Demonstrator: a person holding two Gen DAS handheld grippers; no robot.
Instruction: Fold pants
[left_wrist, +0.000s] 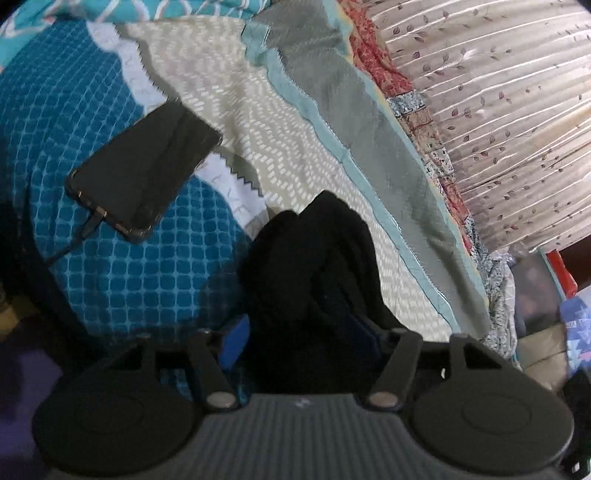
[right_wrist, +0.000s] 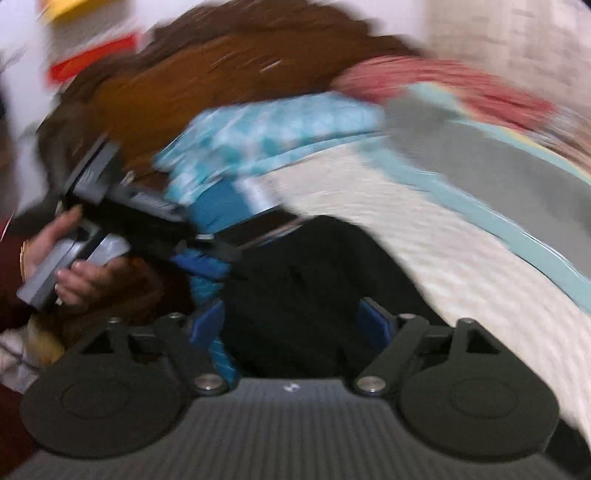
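The black pants lie bunched on the patterned bedspread. In the left wrist view the dark cloth fills the gap between my left gripper's blue fingers, and the left gripper looks shut on it. In the blurred right wrist view the pants sit between the blue fingers of my right gripper, which also looks shut on the cloth. The left gripper, held by a hand, shows at the left of that view, touching the pants' edge.
A black phone with a cable lies on the blue part of the bedspread, left of the pants. A leaf-print curtain hangs beyond the bed's right edge. Brown fabric lies at the back in the right wrist view.
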